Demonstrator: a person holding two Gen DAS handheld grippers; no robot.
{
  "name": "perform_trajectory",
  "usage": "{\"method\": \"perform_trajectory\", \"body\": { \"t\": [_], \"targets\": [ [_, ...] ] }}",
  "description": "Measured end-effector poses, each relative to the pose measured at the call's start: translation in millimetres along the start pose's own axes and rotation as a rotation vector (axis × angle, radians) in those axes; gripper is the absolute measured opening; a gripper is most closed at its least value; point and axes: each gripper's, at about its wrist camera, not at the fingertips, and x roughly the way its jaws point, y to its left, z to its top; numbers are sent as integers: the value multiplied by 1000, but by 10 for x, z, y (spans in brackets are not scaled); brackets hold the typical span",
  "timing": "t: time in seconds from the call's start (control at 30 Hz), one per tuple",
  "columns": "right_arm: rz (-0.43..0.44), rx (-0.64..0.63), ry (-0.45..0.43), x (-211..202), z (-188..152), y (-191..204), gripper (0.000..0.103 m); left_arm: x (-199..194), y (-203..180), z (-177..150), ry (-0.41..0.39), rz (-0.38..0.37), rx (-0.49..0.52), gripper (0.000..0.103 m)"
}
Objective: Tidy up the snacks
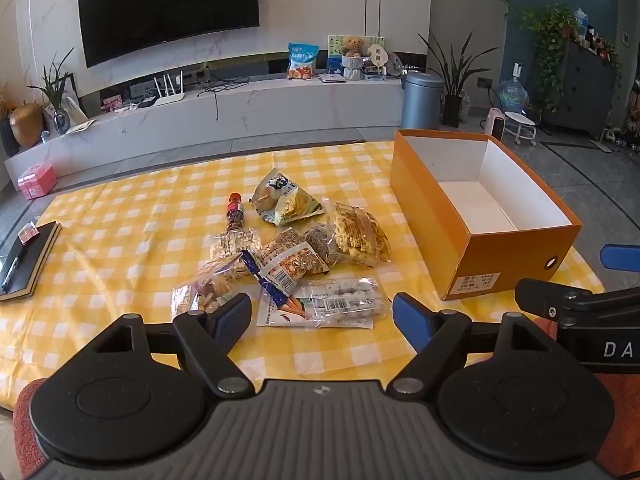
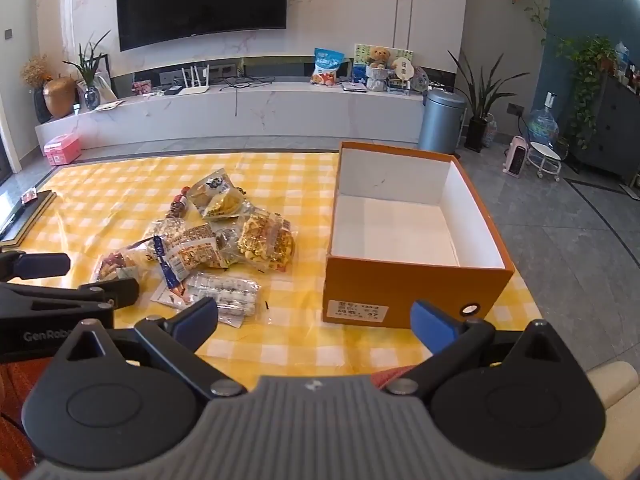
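Note:
A pile of several snack packets (image 1: pixel 296 256) lies on the yellow checked tablecloth (image 1: pixel 120 216); it also shows in the right wrist view (image 2: pixel 208 248). An open, empty orange box (image 1: pixel 480 216) with a white inside stands to the right of the pile, also in the right wrist view (image 2: pixel 408 232). My left gripper (image 1: pixel 322 320) is open and empty, just in front of a clear packet (image 1: pixel 344 300). My right gripper (image 2: pixel 316 320) is open and empty, between the pile and the box's near end. A small bottle (image 1: pixel 235 212) lies at the pile's far left.
A dark notebook with a pen (image 1: pixel 28 260) lies at the table's left edge. Beyond the table are a white TV bench (image 1: pixel 240 108), a grey bin (image 1: pixel 420 100) and a pink box (image 1: pixel 36 180) on the floor. The right gripper shows at the left view's right edge (image 1: pixel 580 304).

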Motion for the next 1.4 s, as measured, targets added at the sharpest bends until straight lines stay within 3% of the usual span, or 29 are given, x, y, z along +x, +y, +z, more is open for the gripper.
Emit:
{"method": "perform_trajectory", "body": {
  "t": [1.4],
  "targets": [
    [-17, -10, 10, -4, -65, 30, 100, -49, -60, -7, -15, -10, -3, 94]
  ]
}}
